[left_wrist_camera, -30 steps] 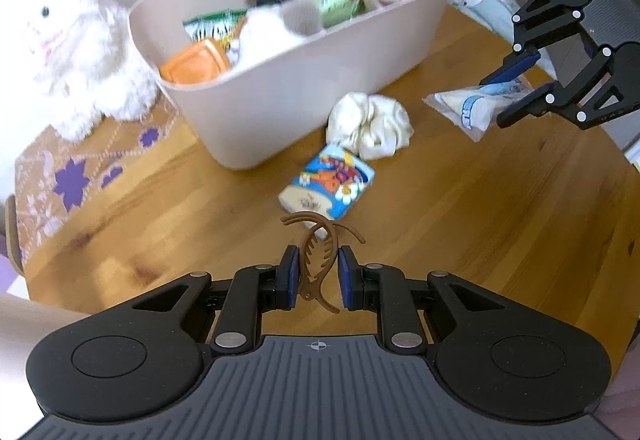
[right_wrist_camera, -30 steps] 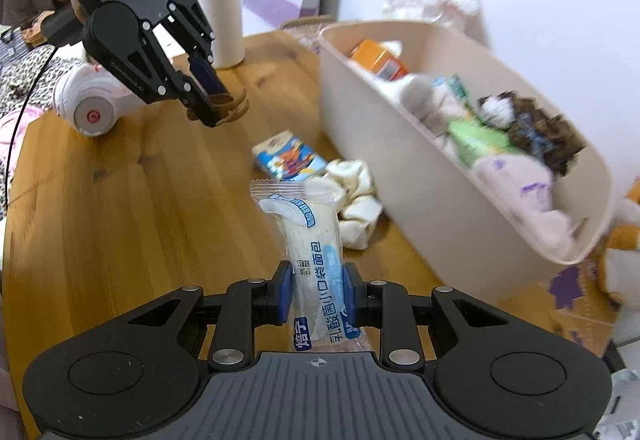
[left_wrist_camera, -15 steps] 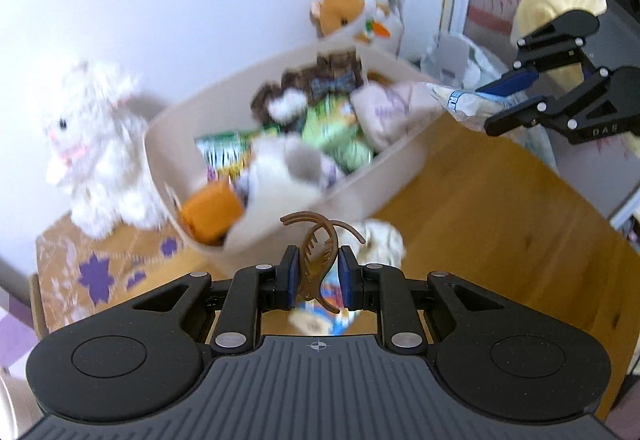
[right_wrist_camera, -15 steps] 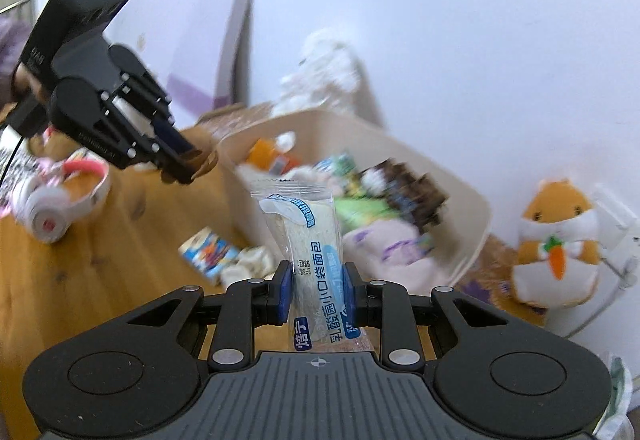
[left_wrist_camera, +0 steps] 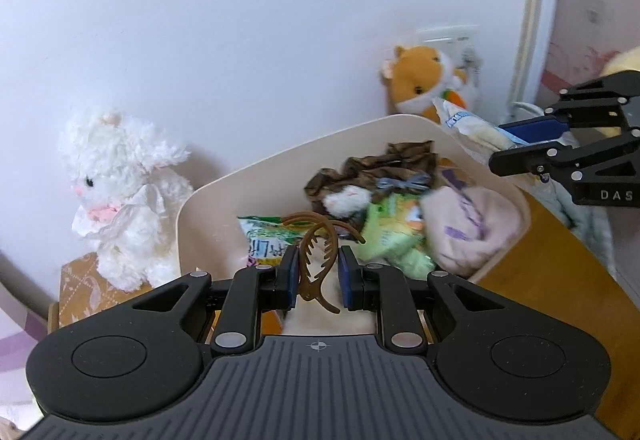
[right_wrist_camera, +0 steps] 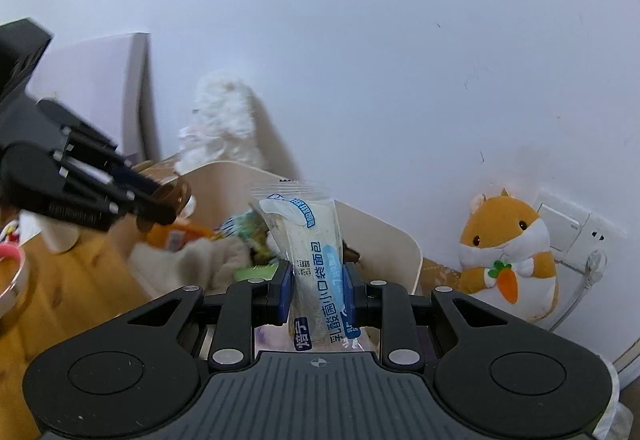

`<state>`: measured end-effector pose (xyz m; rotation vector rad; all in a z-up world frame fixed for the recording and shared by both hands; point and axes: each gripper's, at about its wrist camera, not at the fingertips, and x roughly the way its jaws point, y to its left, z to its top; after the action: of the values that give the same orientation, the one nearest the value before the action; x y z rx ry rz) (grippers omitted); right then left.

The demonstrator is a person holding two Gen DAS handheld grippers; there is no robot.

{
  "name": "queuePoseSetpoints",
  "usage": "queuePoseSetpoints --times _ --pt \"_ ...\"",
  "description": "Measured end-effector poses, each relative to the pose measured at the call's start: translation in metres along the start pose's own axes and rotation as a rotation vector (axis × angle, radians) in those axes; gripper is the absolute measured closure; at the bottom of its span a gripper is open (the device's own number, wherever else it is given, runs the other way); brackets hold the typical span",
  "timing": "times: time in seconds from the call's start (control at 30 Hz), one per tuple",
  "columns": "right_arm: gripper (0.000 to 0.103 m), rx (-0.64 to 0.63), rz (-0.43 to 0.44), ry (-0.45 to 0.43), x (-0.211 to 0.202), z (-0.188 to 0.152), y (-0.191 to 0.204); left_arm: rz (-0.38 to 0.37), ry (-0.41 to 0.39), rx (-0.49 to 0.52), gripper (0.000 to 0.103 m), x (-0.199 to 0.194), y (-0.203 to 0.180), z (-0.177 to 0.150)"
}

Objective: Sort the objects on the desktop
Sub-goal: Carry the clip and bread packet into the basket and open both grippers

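My left gripper [left_wrist_camera: 318,278] is shut on a brown hair claw clip [left_wrist_camera: 320,260] and holds it over the near end of the beige storage bin [left_wrist_camera: 208,199]. The bin holds snack packets, a brown plush and a pink cloth. My right gripper [right_wrist_camera: 318,286] is shut on a clear-wrapped bread packet [right_wrist_camera: 310,252] with blue print, held above the bin's rim [right_wrist_camera: 400,236]. In the left wrist view the right gripper [left_wrist_camera: 520,143] with the packet [left_wrist_camera: 468,131] hangs over the bin's far right corner. In the right wrist view the left gripper [right_wrist_camera: 156,199] is at the left.
A white plush bunny [left_wrist_camera: 120,191] stands left of the bin. An orange hamster plush [right_wrist_camera: 508,248] sits by the wall behind it, near a wall socket [right_wrist_camera: 576,228]. The wooden table [left_wrist_camera: 552,260] shows to the right of the bin. Pink headphones [right_wrist_camera: 10,264] lie at the far left.
Both grippers have risen from the table and moved forward over the bin, each still holding its object. The items left on the table have dropped out of view.
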<state>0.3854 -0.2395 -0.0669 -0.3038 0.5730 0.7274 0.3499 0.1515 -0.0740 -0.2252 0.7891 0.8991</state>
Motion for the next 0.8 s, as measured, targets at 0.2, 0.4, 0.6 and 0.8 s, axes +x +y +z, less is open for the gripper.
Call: queuePoseSetpoints --times 0.2,0.4,0.6,0.8 --pt "0.078 0.009 -0.062 0.07 0.039 0.004 0.002 0.052 0.051 -0.04 0.083 0.03 -0.002 0.001" --pt "0.077 0.004 -0.067 0.134 0.063 -0.004 0.006 0.07 0.117 -0.146 0.069 0.051 0.002 -0.002" --pt "0.041 0.001 -0.062 0.122 0.055 -0.009 0.013 0.127 0.081 -0.2 0.023 0.044 0.007 -0.006" --pt "0.032 -0.053 -0.078 0.114 0.041 -0.015 0.02 0.143 0.109 -0.186 0.023 0.039 0.009 -0.011"
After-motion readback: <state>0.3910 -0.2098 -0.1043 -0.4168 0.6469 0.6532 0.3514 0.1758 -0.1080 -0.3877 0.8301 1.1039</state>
